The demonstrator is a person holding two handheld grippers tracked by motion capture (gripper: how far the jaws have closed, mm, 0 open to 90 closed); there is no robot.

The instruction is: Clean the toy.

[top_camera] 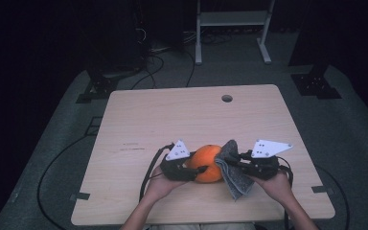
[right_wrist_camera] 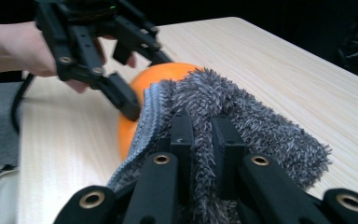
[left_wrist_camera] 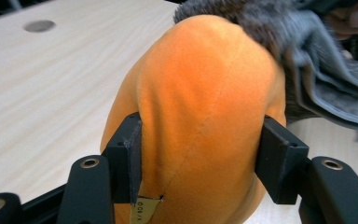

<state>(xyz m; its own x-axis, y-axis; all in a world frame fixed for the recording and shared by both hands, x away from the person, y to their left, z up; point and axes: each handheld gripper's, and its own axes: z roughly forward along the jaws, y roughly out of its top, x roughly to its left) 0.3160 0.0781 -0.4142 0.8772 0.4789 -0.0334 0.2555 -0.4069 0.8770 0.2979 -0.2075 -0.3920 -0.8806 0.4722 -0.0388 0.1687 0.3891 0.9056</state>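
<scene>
Orange plush toy [left_wrist_camera: 200, 107] between black fingers [left_wrist_camera: 130, 158]

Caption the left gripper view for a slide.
Left gripper clamps an orange plush toy while a grey cloth wipes its far side.

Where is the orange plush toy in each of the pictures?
High view: the orange plush toy sits low on the table, just left of middle, between the two grippers.
Left gripper view: it fills the middle, squeezed between the black jaws.
Right gripper view: it peeks out upper left of middle, behind the grey cloth.
Shared landmark: the grey cloth touching the toy.
</scene>
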